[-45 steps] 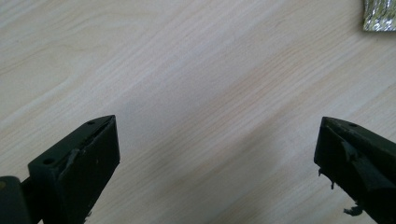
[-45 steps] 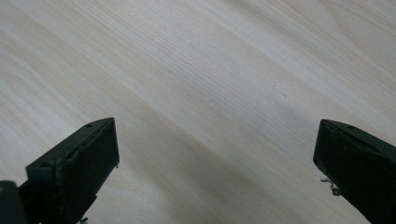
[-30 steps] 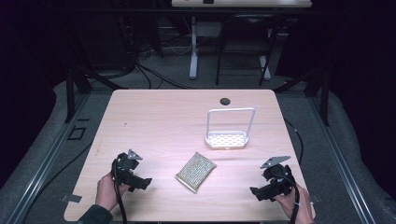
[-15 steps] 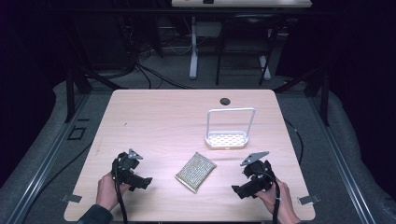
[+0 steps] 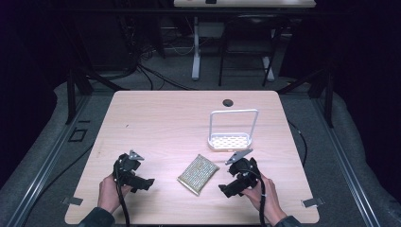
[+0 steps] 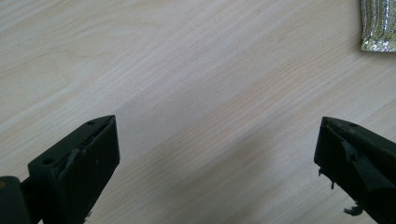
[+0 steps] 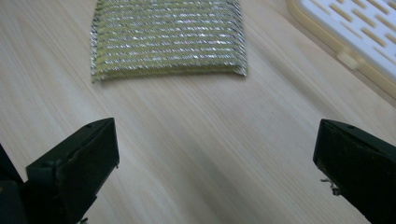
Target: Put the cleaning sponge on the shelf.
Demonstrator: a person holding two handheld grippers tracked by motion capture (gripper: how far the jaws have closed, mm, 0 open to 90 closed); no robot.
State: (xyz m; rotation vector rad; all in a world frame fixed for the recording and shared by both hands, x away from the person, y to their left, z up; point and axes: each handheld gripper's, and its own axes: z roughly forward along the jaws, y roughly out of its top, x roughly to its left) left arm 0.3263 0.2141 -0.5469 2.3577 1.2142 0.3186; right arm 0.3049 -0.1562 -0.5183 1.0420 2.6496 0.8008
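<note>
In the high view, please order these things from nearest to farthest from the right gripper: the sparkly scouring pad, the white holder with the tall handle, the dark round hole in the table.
From the right gripper:
1. Scouring pad, just to its left on the table.
2. White holder, beyond it, toward the middle of the table.
3. Dark round hole, near the table's far edge.

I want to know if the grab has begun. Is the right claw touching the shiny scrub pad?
Apart. In the right gripper view, bare table lies between the open right claw and the scrub pad; the jaws stand wide with nothing between them.
</note>
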